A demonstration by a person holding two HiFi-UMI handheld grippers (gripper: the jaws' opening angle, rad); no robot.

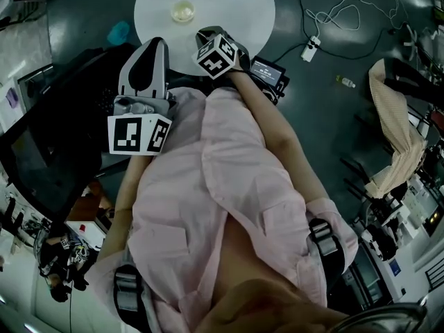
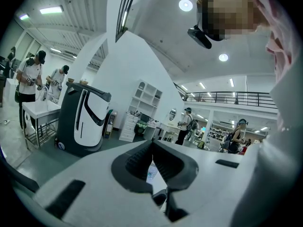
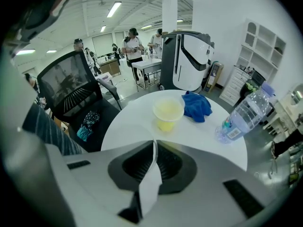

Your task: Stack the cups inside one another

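Note:
A translucent yellowish cup (image 3: 168, 112) stands upright on the round white table (image 3: 203, 136); in the head view the cup (image 1: 183, 10) sits near the table's middle. I cannot tell whether another cup is nested inside it. My right gripper (image 3: 154, 144) tilts down over the table's near edge (image 1: 208, 33), short of the cup, shut with nothing between its fingers. My left gripper (image 1: 155, 43) is held left of the table, roughly level. It looks out across the room (image 2: 151, 144), jaws shut and empty.
A blue cloth (image 3: 196, 105) and a lying water bottle (image 3: 244, 115) are beyond the cup. A black mesh chair (image 3: 71, 91) with a teal glove (image 3: 87, 124) stands left of the table. A large white-and-black machine (image 2: 85, 119), a floor cable (image 1: 312, 47) and several people are around.

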